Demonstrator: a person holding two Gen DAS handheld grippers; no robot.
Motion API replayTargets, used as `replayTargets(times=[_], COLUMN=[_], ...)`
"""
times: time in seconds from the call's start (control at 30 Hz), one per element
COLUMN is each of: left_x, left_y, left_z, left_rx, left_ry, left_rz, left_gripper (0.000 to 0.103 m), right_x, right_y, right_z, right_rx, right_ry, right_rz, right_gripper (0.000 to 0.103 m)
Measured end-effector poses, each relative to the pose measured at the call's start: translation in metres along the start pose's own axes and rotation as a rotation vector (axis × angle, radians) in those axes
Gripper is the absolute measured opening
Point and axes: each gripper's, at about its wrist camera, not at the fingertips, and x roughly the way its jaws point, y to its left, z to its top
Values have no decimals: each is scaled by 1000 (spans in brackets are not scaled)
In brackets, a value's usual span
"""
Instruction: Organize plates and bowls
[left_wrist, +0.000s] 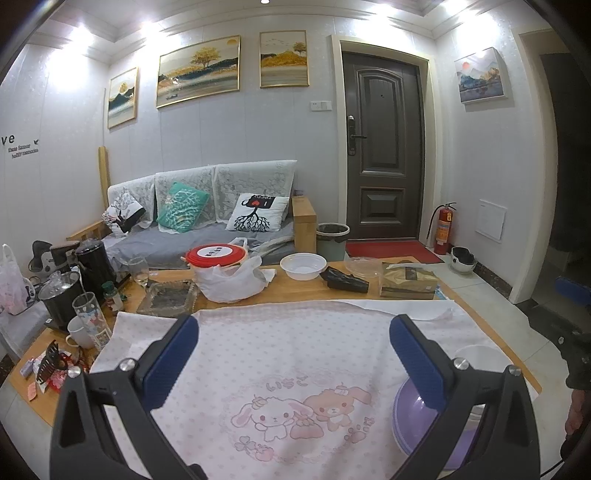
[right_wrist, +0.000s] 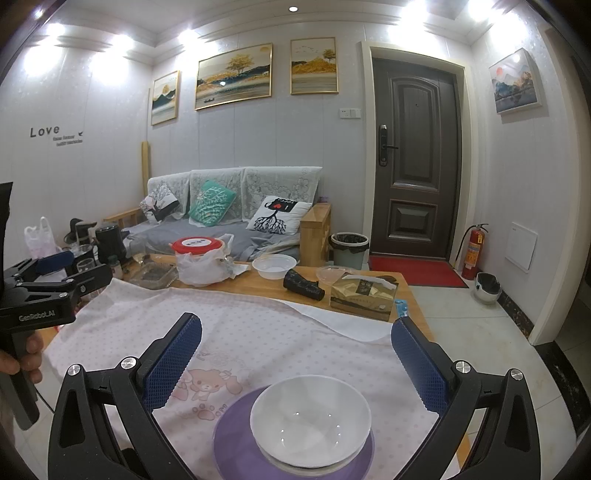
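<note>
A glossy white ceramic bowl is seen stacked on a round purple plate on the cloth-covered bench. Both grippers, left and right, are held released, jaws spread. Stacking appears finished; any remaining dish must next be located.

both wrist views face the sofa low over the shared table.
</note>
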Motion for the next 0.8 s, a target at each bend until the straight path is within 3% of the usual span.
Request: replayTargets(times=[0.8], left_x=[-7], left_y=[-8], left_z=[-3], left_rx=[13], left_ry=[12], left_rz=[-43], left_gripper=[102], right_x=[-2], right_y=[6], right_z=[-6], right_rx=[-4], right_ry=[5], right_rz=[4], right_gripper=[102])
